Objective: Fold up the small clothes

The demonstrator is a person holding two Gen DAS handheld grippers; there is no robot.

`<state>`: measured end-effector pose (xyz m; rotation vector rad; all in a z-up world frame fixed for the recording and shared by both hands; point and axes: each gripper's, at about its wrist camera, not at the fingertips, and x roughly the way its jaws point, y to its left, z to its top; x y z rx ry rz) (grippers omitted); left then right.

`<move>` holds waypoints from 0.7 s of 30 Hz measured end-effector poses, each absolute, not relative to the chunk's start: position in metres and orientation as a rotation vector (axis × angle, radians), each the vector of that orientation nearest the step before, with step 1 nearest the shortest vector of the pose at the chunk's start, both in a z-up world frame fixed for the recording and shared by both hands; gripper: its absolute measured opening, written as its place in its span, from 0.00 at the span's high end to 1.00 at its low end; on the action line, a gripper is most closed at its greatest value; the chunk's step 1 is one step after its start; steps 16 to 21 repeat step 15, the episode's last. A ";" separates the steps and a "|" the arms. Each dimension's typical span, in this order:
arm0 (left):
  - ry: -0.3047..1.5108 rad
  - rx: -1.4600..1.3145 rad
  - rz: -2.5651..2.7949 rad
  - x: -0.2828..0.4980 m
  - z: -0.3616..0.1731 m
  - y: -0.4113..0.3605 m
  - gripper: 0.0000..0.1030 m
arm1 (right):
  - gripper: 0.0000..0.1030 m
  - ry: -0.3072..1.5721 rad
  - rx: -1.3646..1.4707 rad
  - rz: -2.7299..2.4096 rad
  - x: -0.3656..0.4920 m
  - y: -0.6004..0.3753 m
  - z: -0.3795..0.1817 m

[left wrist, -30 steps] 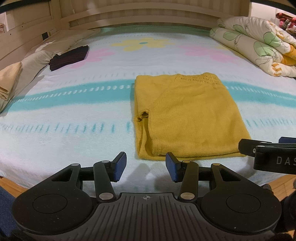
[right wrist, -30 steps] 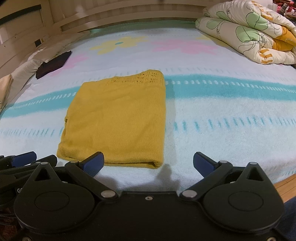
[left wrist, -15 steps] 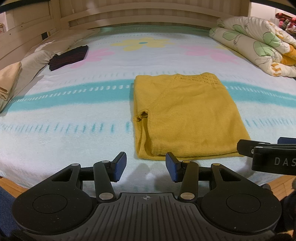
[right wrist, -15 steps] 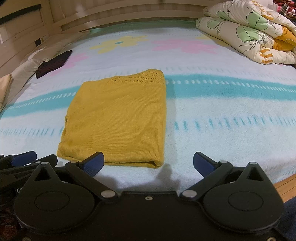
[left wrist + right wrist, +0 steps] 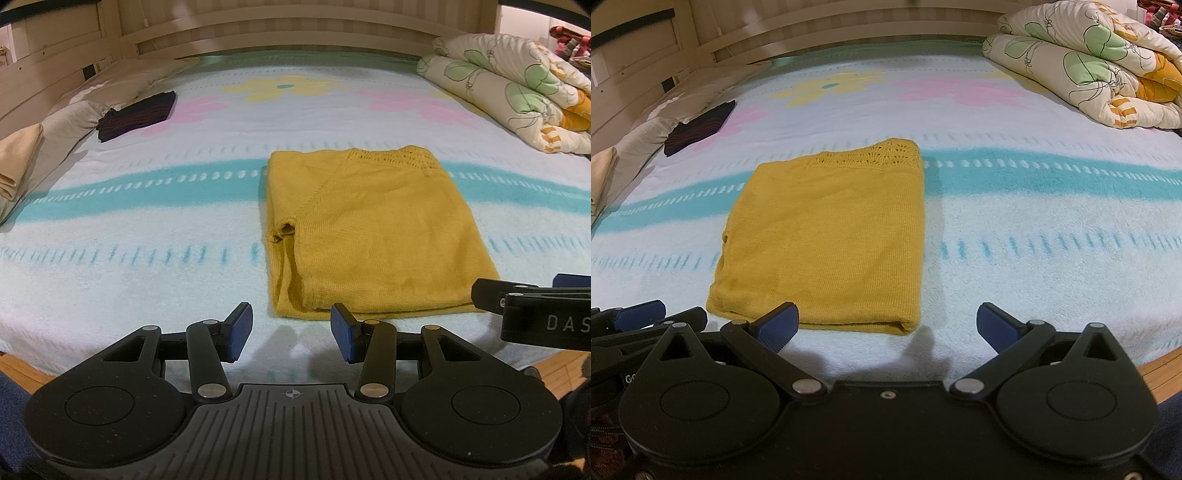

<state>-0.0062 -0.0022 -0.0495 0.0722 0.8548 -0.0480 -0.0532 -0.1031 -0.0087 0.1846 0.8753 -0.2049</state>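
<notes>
A yellow knit garment (image 5: 373, 229) (image 5: 831, 236) lies folded into a rectangle on the flowered blanket, its lace-patterned end away from me and a sleeve opening at its left edge. My left gripper (image 5: 291, 330) hovers just short of the garment's near left corner, open with nothing between its blue pads. My right gripper (image 5: 886, 326) hangs over the near right corner, jaws spread wide and empty. Each gripper also shows at the edge of the other's view.
A dark folded cloth (image 5: 138, 114) lies at the far left beside pillows (image 5: 22, 166). A rolled floral quilt (image 5: 517, 92) fills the far right corner. The wooden headboard (image 5: 295, 33) runs along the back. The bed's near edge (image 5: 1163, 365) is just under the grippers.
</notes>
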 end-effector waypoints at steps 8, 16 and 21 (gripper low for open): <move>0.850 0.073 -0.049 -0.007 -0.048 -0.003 0.56 | 0.01 0.875 0.184 -0.206 -0.053 -0.103 -0.009; 0.847 0.071 -0.048 -0.007 -0.048 -0.003 0.56 | 0.01 0.875 0.184 -0.206 -0.053 -0.103 -0.009; 0.847 0.071 -0.048 -0.007 -0.048 -0.003 0.56 | 0.01 0.875 0.184 -0.206 -0.053 -0.103 -0.009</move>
